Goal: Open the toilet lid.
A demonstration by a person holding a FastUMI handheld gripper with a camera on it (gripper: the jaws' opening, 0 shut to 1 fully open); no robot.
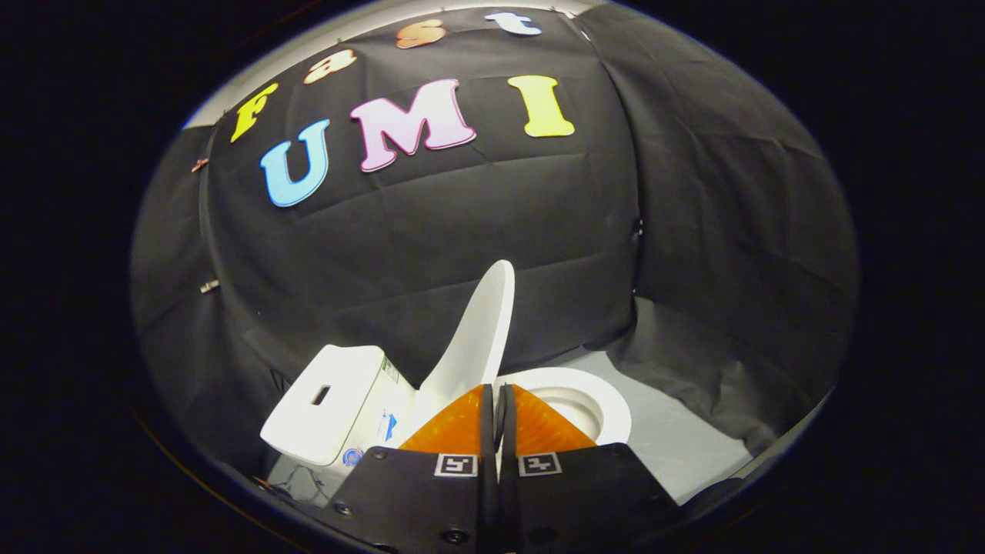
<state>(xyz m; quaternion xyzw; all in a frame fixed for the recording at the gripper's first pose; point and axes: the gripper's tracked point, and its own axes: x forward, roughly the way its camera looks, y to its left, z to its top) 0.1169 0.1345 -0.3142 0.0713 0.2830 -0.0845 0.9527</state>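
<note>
**Lid is up — little or nothing left to do**

Nearest to you, the claw [496,400] has its two fingers drawn together, side by side with only a thin slit between them. Nothing sits in that slit, so you are holding nothing. The fingertips point at the near rim of the toilet, about where the raised lid meets the seat, though from this angle you cannot tell whether they touch the porcelain or hang just short of it.

Just beyond the fingertips, the toilet lid [479,335] stands raised, close to upright and tipped slightly back toward the tank. To its right the seat ring and bowl [612,408] lie fully exposed, with the opening plain to see. To the left of the lid sits the tank [327,404], its top carrying a small dark slot.

Judging by how things lie, the opening itself is done: the lid is clear of the seat and appears to stand without your help. What remains, if anything, is to check that it stays put, since you cannot see here whether it leans against the tank or balances free.

Farther off, the pale floor [677,438] runs back to the booth's black cloth wall [431,231].
</note>
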